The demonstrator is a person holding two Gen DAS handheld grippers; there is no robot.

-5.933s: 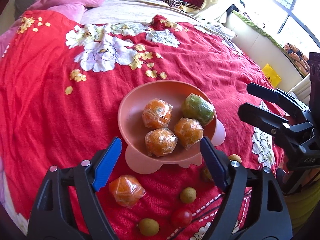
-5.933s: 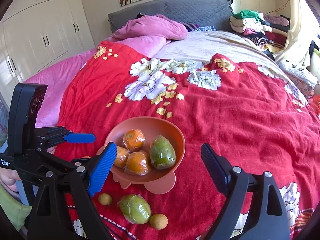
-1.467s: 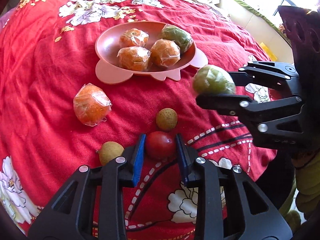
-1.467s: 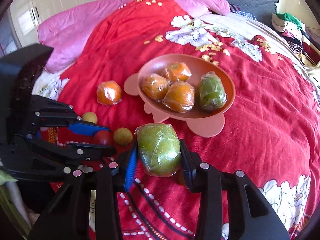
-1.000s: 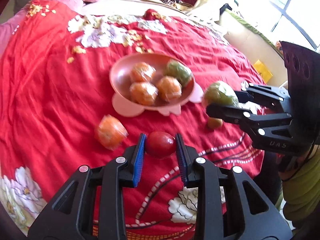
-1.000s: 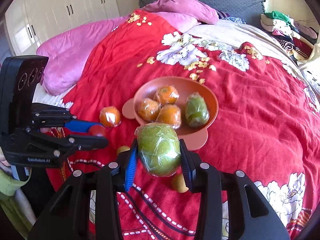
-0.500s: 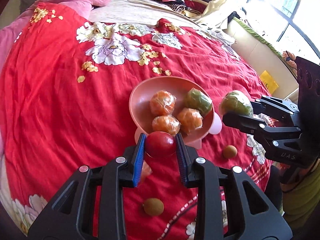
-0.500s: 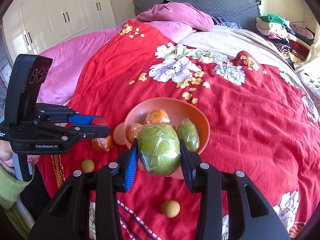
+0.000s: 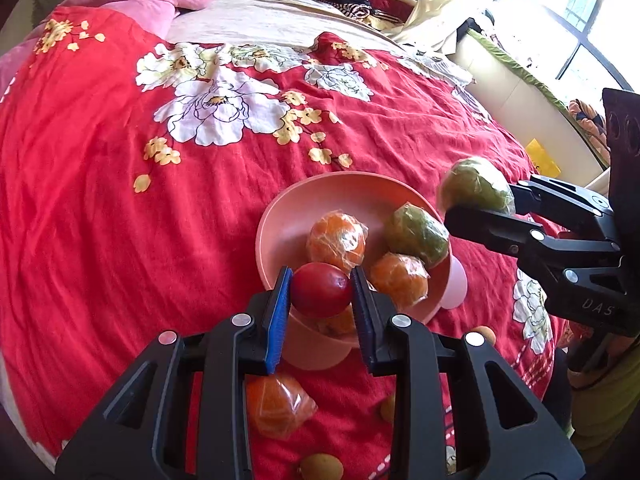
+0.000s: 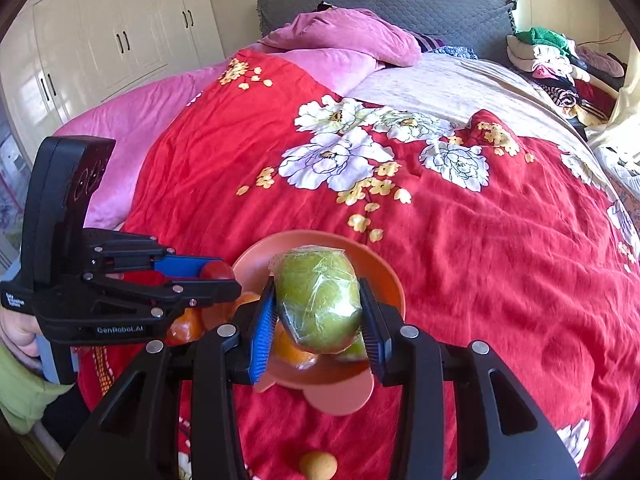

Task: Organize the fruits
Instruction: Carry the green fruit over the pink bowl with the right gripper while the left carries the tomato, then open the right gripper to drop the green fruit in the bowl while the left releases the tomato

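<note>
My left gripper is shut on a small red fruit, held just over the near rim of the pink bowl. The bowl holds wrapped oranges and a wrapped green fruit. My right gripper is shut on a large plastic-wrapped green fruit above the bowl; in the left wrist view it comes in from the right with that green fruit. The left gripper with the red fruit shows at the bowl's left in the right wrist view.
On the red flowered bedspread near the bowl lie a wrapped orange and small yellowish round fruits. Pink pillows and folded clothes sit at the bed's far end. A hand and green sleeve show at left.
Both grippers have carried their fruits toward the bowl: the red fruit now hangs over its near rim, and the green fruit is over the bowl's middle. The loose fruits have dropped lower in view.
</note>
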